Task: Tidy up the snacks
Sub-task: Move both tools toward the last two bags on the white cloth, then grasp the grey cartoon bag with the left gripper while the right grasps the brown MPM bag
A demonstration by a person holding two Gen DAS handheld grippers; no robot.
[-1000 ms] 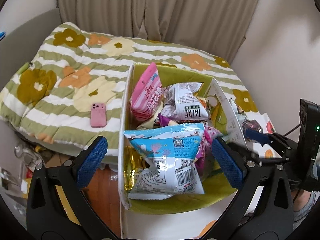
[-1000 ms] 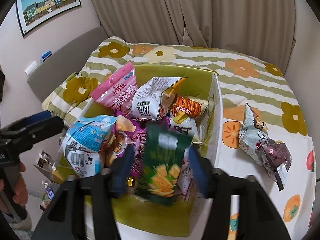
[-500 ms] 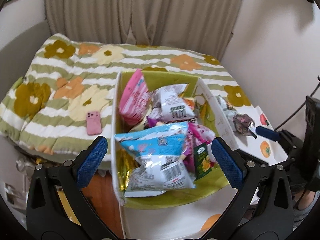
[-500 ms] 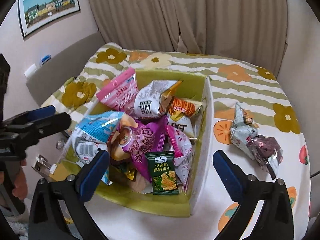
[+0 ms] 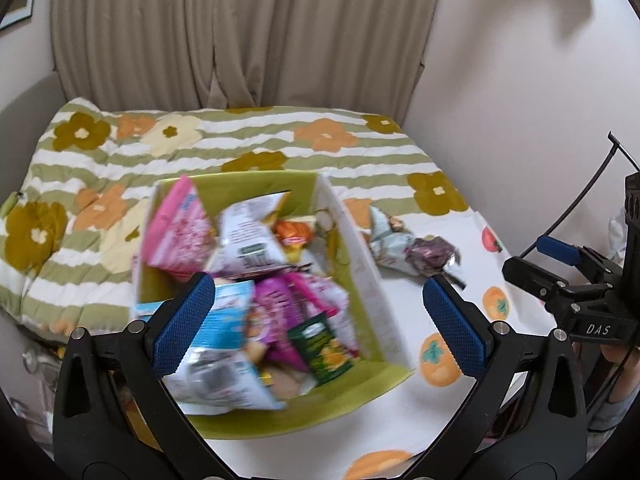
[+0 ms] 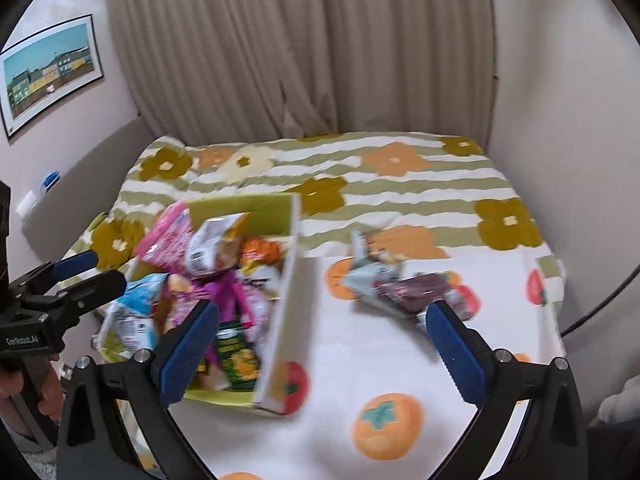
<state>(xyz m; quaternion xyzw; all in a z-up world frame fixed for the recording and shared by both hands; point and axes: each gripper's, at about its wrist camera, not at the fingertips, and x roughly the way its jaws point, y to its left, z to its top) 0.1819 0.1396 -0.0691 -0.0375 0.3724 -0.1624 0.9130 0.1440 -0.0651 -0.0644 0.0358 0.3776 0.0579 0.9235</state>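
Note:
A green-lined white box [image 5: 362,268] [image 6: 280,312] holds several snack bags, among them a green biscuit pack [image 5: 322,348] [image 6: 236,354], a pink bag [image 5: 178,232] and a blue-and-white bag [image 5: 220,356]. Two loose bags, one silver [image 5: 386,238] [image 6: 370,280] and one dark purple [image 5: 430,254] [image 6: 416,292], lie on the cloth right of the box. My left gripper [image 5: 320,330] is open and empty above the box. My right gripper [image 6: 320,346] is open and empty above the cloth, between the box and the loose bags. Each gripper also shows in the other's view, the right one [image 5: 560,272] and the left one [image 6: 76,276].
The box stands on a white cloth with orange fruit prints [image 6: 384,424]. Behind it lies a striped flower blanket [image 5: 240,148]. Beige curtains [image 6: 304,52] and walls close the back. A framed picture [image 6: 48,72] hangs at the left.
My right gripper opened and let the green biscuit pack drop into the box, then swung right toward the loose bags. My left gripper pulled back and turned right. Both views are now motion-blurred.

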